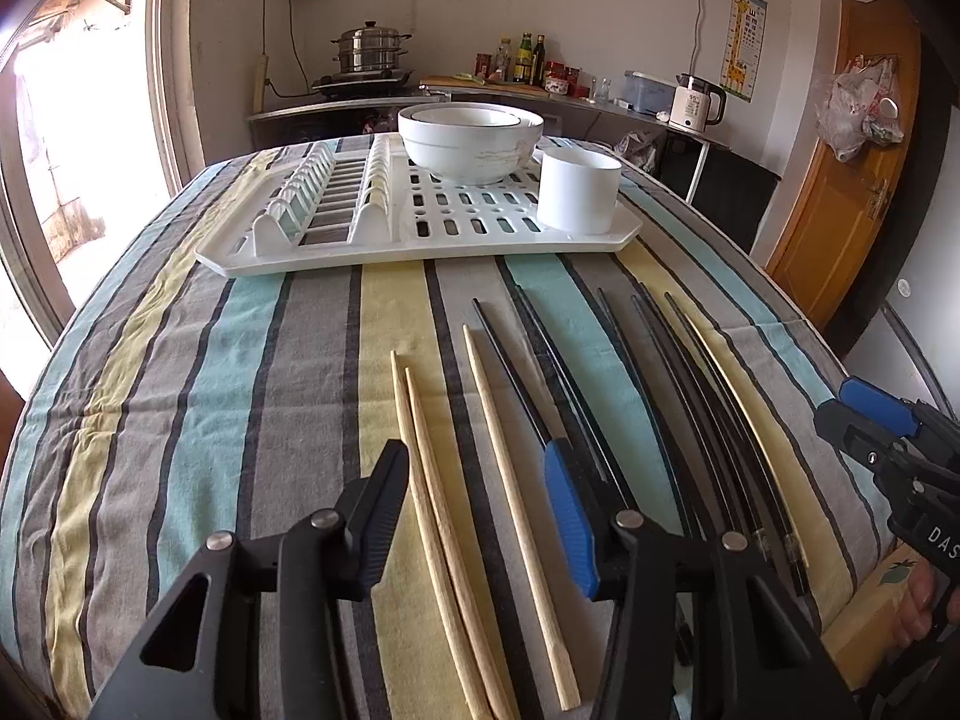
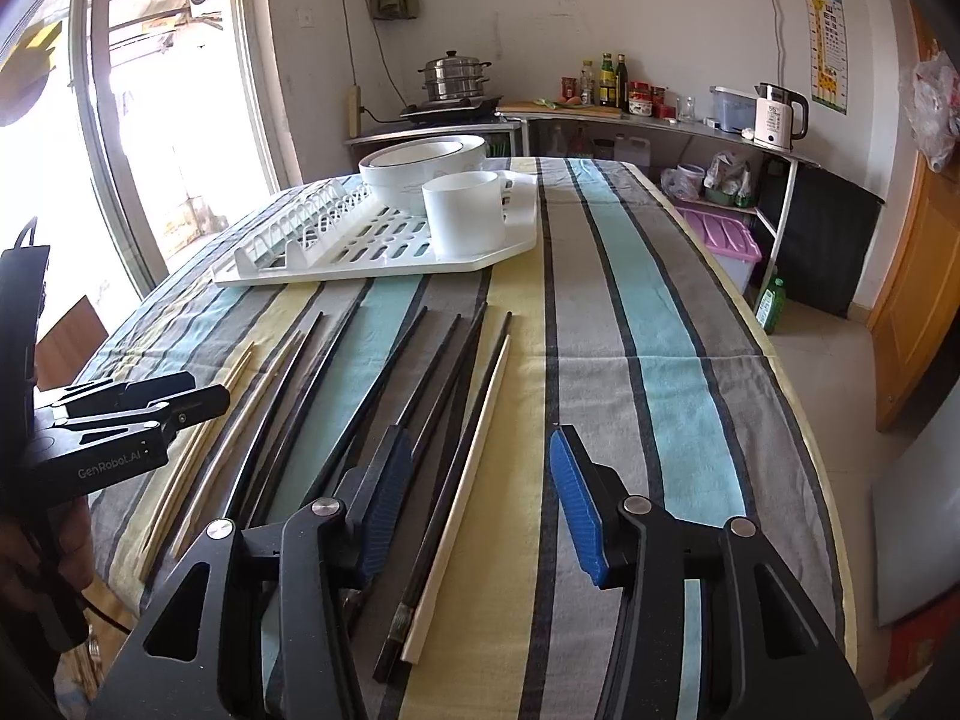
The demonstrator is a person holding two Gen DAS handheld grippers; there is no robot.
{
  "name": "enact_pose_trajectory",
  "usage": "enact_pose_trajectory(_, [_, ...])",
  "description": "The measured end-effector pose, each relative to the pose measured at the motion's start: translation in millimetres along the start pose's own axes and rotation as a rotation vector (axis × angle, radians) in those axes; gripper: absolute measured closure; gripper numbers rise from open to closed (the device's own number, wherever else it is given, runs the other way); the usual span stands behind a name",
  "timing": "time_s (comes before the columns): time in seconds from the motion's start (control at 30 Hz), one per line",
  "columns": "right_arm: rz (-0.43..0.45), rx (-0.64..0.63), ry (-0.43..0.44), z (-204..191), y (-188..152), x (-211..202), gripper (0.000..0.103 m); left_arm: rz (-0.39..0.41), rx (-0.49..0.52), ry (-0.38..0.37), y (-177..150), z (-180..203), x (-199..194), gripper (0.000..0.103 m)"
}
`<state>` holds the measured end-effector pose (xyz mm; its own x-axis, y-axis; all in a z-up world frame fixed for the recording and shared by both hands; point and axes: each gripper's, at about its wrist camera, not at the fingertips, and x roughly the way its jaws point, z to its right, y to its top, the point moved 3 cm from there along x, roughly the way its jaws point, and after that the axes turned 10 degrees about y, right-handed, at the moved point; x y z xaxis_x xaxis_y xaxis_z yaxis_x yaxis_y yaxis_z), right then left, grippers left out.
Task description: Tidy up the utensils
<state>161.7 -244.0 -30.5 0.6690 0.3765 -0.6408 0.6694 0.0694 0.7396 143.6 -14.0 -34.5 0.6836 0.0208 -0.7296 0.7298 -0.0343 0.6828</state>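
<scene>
Left wrist view: the left gripper [image 1: 474, 480] is held spread apart, unloaded, above wooden chopsticks [image 1: 510, 480] laid on the striped tablecloth [image 1: 210, 360] in front of the white drying rack [image 1: 420, 228]. Black chopsticks [image 2: 336, 396] are laid nearer the rack's cup [image 2: 465, 213]; the right gripper [image 2: 480, 474] is likewise spread and unloaded above them.

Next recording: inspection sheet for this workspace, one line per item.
Surface: striped tablecloth, bare in places.
Job's things: wooden chopsticks and black chopsticks lying loose; white cup and stacked bowls on the drying rack.
Clutter: nothing seen on the table.
Grippers: left gripper and right gripper open, holding nothing.
Cables: wall cords only.
Surroundings: steamer pot, kettle, bottles, door.
</scene>
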Motion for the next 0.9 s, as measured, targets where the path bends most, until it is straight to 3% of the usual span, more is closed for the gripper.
enact_pose_trajectory(0.1, [-0.042, 0.011, -0.013, 9.9, 7.1, 17.9, 0.071, -0.028, 0.003, -0.012, 9.9, -0.3, 15.2, 0.058])
enact_pose_trajectory(0.2, [-0.081, 0.031, -0.011, 19.4, 12.6, 33.8, 0.074, -0.056, 0.004, -0.013, 16.9, -0.4, 28.4, 0.060])
enact_pose_trajectory(0.47, [-0.126, 0.044, 0.015, 26.5, 21.7, 59.8, 0.075, -0.085, 0.015, -0.014, 24.0, 0.6, 43.8, 0.063])
enact_pose_trajectory(0.9, [-0.156, 0.033, -0.014, 29.2, 27.4, 76.3, 0.081, -0.101, 0.053, -0.010, 31.2, 8.4, 54.6, 0.074])
